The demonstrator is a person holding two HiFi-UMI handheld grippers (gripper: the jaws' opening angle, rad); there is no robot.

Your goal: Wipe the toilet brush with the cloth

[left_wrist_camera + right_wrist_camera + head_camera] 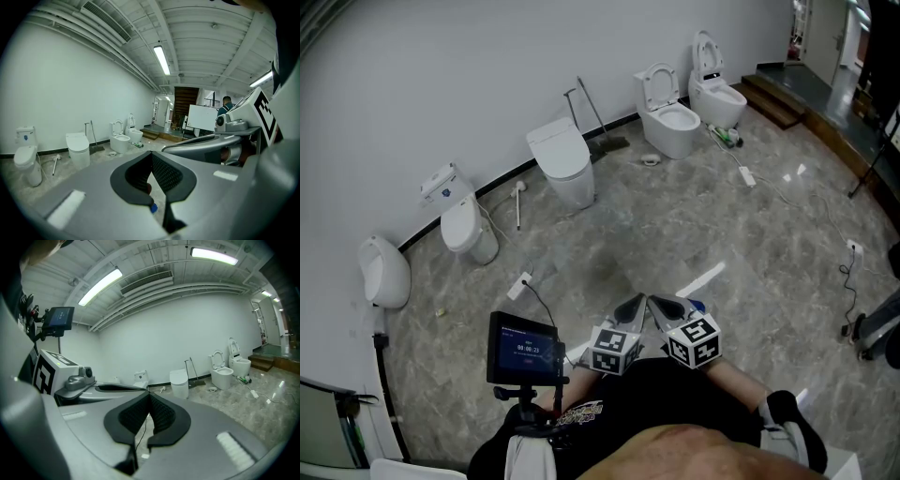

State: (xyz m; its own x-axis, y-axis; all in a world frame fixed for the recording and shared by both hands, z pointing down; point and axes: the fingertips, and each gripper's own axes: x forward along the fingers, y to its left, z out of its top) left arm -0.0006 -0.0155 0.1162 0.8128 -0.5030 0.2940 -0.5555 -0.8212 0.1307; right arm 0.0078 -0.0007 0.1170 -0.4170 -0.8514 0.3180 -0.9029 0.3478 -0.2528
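Grey veined stone floor (pixel 675 234) lies glossy beneath you, rounded white toilets (pixel 565 159) ranged along the wall (pixel 441 75). The toilet brush (pixel 518 204), a thin white stick, tilts between two of them, well apart from you, its head too small to make out. Your left tongs (pixel 630 307) and right tongs (pixel 667 307) are pressed together, pinching nothing.

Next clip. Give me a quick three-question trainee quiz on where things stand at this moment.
1. True or false: the left gripper and the right gripper are both shut and empty.
2. The toilet brush is: A in a gripper; B on the floor by the wall; C in a bowl.
3. How many toilets have raised lids?
Key: 1 true; 2 B; 3 two.
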